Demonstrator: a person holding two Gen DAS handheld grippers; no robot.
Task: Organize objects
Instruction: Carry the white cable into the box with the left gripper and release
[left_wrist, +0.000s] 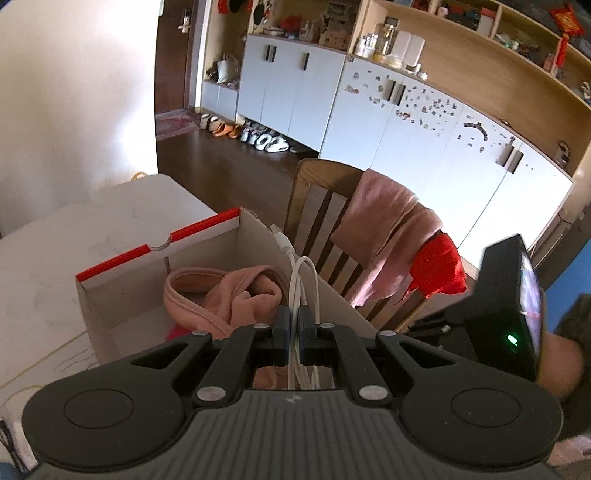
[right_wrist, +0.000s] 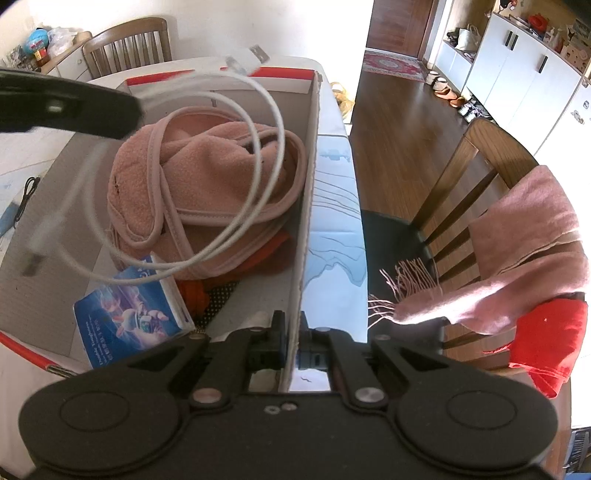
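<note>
Right claw (right_wrist: 291, 343) clamped on box (right_wrist: 308, 206) wall, likely steadying it, left claw (left_wrist: 293, 325) pinching coiled cable (left_wrist: 303, 280) over the open box so it can drop onto pink fleece (right_wrist: 199, 184), card (right_wrist: 129, 314) beside, all on desk (left_wrist: 44, 258).

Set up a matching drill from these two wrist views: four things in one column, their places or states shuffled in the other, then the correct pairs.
Things:
1. white cable
2. pink fleece garment
3. cardboard box
4. pink scarf

States:
A. draped over the wooden chair back
B. side wall pinched by the right tool
C. clamped in the left tool, loops hanging above the box
D. lying bunched inside the box

Pairs: 1-C, 2-D, 3-B, 4-A
</note>
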